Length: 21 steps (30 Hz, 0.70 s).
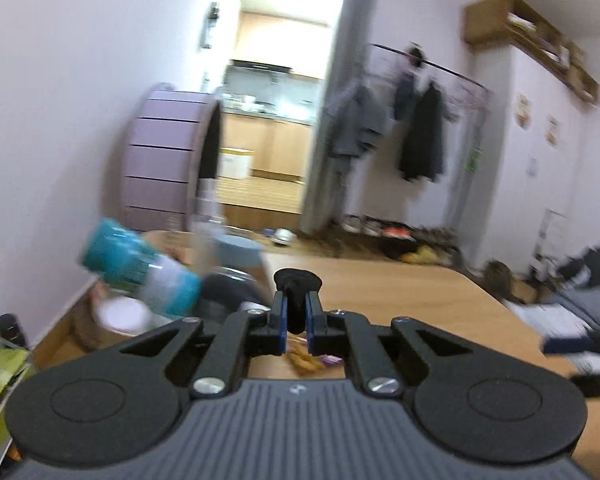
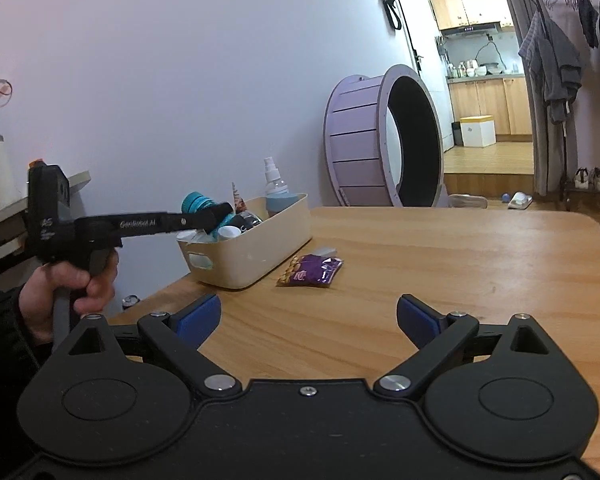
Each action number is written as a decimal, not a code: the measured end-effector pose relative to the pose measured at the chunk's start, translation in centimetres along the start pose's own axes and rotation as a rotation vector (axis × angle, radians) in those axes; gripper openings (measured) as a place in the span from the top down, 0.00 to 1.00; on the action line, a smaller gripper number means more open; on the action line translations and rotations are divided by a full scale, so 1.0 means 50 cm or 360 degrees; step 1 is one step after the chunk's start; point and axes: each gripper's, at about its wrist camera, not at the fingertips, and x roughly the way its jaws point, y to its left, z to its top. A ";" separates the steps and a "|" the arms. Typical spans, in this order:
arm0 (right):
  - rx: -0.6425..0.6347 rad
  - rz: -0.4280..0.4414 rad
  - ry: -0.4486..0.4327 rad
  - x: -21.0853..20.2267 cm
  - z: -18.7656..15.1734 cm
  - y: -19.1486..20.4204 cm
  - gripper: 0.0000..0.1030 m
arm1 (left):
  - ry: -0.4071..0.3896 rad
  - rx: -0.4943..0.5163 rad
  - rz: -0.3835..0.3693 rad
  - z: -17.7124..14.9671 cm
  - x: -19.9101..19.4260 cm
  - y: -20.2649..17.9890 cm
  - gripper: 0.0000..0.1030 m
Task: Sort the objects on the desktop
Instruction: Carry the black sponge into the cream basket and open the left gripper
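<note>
Ahead of your right gripper point(image 2: 308, 320) the wooden tabletop point(image 2: 460, 264) lies bare right across to its far and right edges. The purple snack packet point(image 2: 312, 272) lies towards the left, just beside the cream plastic bin point(image 2: 252, 252), which is crowded with bottles. Your left gripper point(image 2: 220, 216) hangs over that bin, blocking its near end.

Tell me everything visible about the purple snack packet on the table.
The purple snack packet lies flat on the wooden table, just right of the cream bin and apart from it. It looks like glossy plastic, with a clear end showing yellowish snacks. A small grey-white item lies at its far edge. Neither gripper touches it.
</note>
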 end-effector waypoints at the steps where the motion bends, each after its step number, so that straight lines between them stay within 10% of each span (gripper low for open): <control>1: 0.0001 0.0002 0.0005 0.002 -0.001 0.000 0.08 | -0.0003 -0.0013 0.0039 0.004 0.001 0.008 0.92; 21: -0.0027 -0.0010 0.0036 0.052 0.017 0.020 0.08 | 0.0025 -0.0043 0.0211 0.013 -0.025 0.053 0.58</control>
